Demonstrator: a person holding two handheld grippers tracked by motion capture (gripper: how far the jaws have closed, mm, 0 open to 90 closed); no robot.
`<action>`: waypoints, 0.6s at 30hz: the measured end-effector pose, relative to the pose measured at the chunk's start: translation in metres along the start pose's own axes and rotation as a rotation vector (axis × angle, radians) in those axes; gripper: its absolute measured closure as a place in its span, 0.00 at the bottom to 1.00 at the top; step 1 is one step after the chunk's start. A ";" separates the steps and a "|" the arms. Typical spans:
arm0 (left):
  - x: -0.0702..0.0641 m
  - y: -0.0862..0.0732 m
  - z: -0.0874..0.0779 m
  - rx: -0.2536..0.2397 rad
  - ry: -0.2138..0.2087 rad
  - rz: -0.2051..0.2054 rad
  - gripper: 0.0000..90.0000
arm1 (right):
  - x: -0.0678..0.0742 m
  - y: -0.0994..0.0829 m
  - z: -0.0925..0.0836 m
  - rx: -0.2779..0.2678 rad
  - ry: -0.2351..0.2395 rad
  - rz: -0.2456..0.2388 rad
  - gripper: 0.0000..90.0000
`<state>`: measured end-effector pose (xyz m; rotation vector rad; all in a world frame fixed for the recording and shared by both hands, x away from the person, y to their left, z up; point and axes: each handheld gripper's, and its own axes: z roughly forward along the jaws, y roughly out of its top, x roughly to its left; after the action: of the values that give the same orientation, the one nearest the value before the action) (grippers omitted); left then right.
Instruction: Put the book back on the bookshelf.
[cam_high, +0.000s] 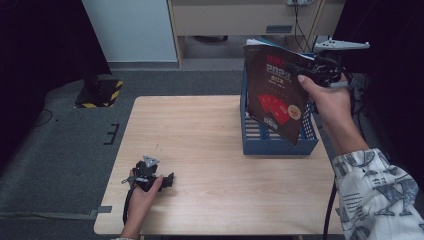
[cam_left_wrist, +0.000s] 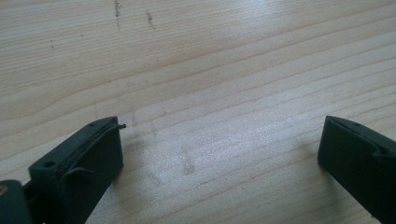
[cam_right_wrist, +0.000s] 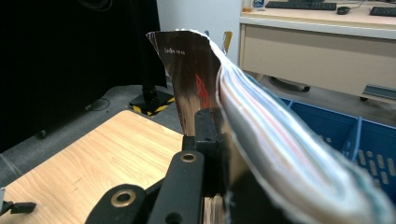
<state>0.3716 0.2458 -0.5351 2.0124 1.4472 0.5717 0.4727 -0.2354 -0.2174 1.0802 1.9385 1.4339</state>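
A thick magazine (cam_high: 272, 95) with a black cover and a red design hangs upright over the blue file rack (cam_high: 270, 145) at the table's far right. My right gripper (cam_high: 300, 67) is shut on its upper right edge. In the right gripper view the jaws pinch the magazine (cam_right_wrist: 261, 121) near its spine, its pages fanning out to the right over the blue rack (cam_right_wrist: 345, 135). My left gripper (cam_high: 170, 180) rests low on the wooden table (cam_high: 200, 130) near the front left, in the person's hand. Its jaws (cam_left_wrist: 222, 135) stand wide open over bare wood.
A black-and-yellow striped stand base (cam_high: 100, 92) sits on the grey carpet beyond the table's left corner. A beige desk (cam_high: 250, 20) and a white panel (cam_high: 132, 30) stand at the back. The person's patterned sleeve (cam_high: 380, 195) comes in at the lower right.
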 end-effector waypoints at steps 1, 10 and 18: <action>0.000 0.000 0.000 0.000 0.000 0.000 0.00 | -0.001 0.000 -0.001 0.001 -0.002 0.001 0.97; 0.000 0.000 0.000 -0.003 0.001 0.000 0.00 | -0.010 -0.004 -0.007 0.004 -0.024 0.003 0.97; 0.000 0.000 0.000 -0.004 0.000 0.000 0.00 | -0.019 -0.007 -0.012 0.006 -0.047 0.014 0.97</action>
<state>0.3717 0.2455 -0.5353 2.0097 1.4454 0.5743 0.4718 -0.2590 -0.2216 1.1221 1.9074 1.3979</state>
